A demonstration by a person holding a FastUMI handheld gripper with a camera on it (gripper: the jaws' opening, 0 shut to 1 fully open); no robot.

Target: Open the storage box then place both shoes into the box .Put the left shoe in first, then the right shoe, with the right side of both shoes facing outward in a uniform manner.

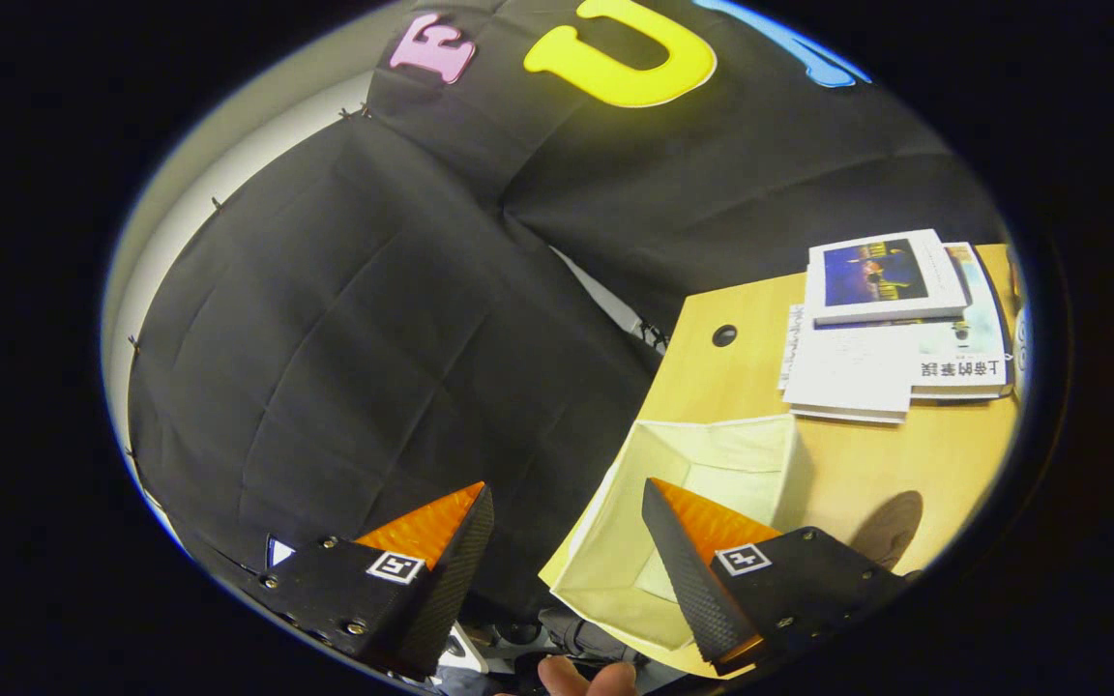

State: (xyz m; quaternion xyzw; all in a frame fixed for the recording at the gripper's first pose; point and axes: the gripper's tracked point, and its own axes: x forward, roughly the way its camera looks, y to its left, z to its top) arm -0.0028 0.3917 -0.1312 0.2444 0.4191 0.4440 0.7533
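Nearest, the hand-held gripper (567, 522) has its fingers spread apart with nothing between them. A fingertip of a hand (588, 677) shows just under them. The view is tilted, so the table (866, 474) slopes.

Just ahead of the fingers sits the box (712, 454), a cream fabric storage bin at the table's near corner. Its top is open and the inside looks bare; one finger overlaps its mouth in the view, the other hangs over the dark cloth wall (373, 338) beside the table. No shoe is to be seen.

By my reading the box is already open, and the step in hand is fetching the left shoe. To do it well, the gripper should level out, find the left shoe first, and take it by a firm part such as the heel or collar, so it can be turned with its right side outward before it goes down into the soft-walled bin without pushing the wall in.

Beyond the box, well apart from it, lies a stack of booklets (891, 319) near a round hole (724, 335) in the tabletop. One cover carries a line of printed characters, upside down here and too small to read surely. No brand is legible.
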